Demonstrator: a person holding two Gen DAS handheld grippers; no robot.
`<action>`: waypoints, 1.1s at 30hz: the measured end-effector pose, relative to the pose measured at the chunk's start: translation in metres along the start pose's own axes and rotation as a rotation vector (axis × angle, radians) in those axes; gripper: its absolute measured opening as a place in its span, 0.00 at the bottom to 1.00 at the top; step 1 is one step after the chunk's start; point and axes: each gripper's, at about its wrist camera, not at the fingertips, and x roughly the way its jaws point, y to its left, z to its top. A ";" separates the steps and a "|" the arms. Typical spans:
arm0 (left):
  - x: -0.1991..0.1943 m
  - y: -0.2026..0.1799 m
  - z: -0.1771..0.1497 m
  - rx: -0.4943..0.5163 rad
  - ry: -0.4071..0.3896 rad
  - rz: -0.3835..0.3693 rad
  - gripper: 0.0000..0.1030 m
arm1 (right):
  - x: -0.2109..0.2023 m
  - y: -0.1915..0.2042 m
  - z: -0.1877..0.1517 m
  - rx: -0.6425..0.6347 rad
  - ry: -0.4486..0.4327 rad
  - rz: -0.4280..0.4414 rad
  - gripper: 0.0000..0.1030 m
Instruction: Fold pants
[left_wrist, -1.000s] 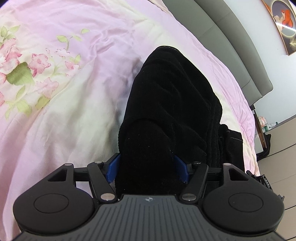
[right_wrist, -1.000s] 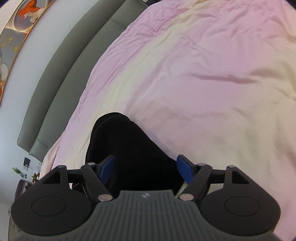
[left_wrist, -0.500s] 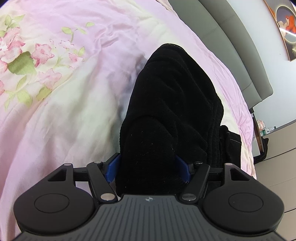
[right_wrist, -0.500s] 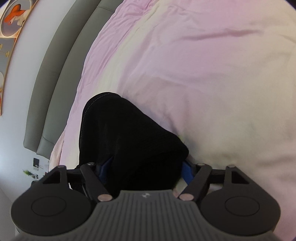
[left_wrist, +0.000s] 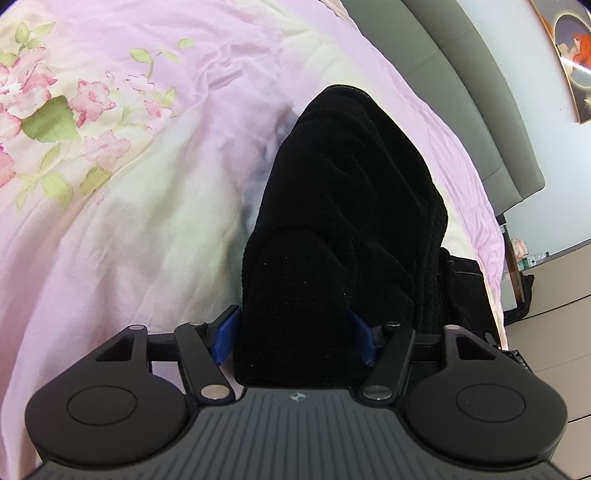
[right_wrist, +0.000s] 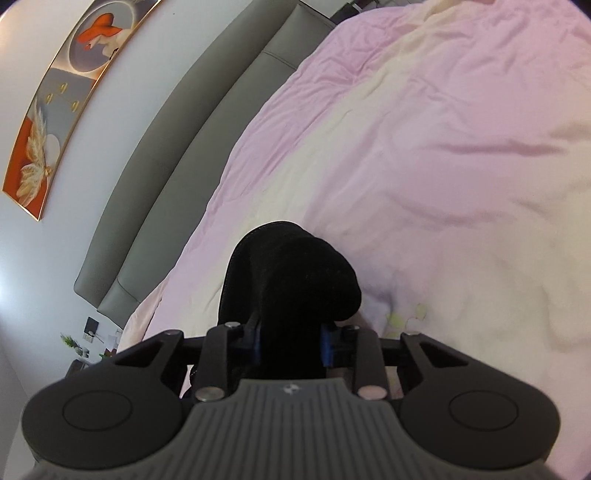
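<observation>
The black pants (left_wrist: 351, 206) lie bunched in a long ridge on the pink bed cover (left_wrist: 155, 229). My left gripper (left_wrist: 295, 332) has its blue pads wide apart on either side of a thick fold of the pants, which fills the gap. My right gripper (right_wrist: 290, 341) is shut on another bunch of the black pants (right_wrist: 291, 266) and holds it lifted above the bed cover (right_wrist: 443, 184). The fabric hides both grippers' fingertips.
The grey padded headboard (left_wrist: 461, 74) (right_wrist: 177, 155) runs along the bed's edge, with a framed picture (right_wrist: 55, 110) on the wall above. The floral part of the cover (left_wrist: 48, 110) lies to the left. A bedside stand with small items (right_wrist: 85, 336) sits beyond the bed's corner.
My right gripper closed on the pants and lifted the bunch; its view swung toward the wall. My left gripper stayed astride the fabric and shifted only slightly.
</observation>
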 end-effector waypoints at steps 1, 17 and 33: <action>-0.001 0.000 0.000 0.003 -0.001 -0.002 0.65 | -0.003 0.005 -0.002 -0.033 -0.011 -0.002 0.24; 0.012 -0.009 0.019 0.150 0.112 0.070 0.70 | -0.063 0.140 -0.069 -0.506 -0.159 0.089 0.22; 0.013 0.018 0.023 0.094 0.128 0.007 0.67 | -0.091 0.289 -0.198 -1.103 -0.122 0.274 0.22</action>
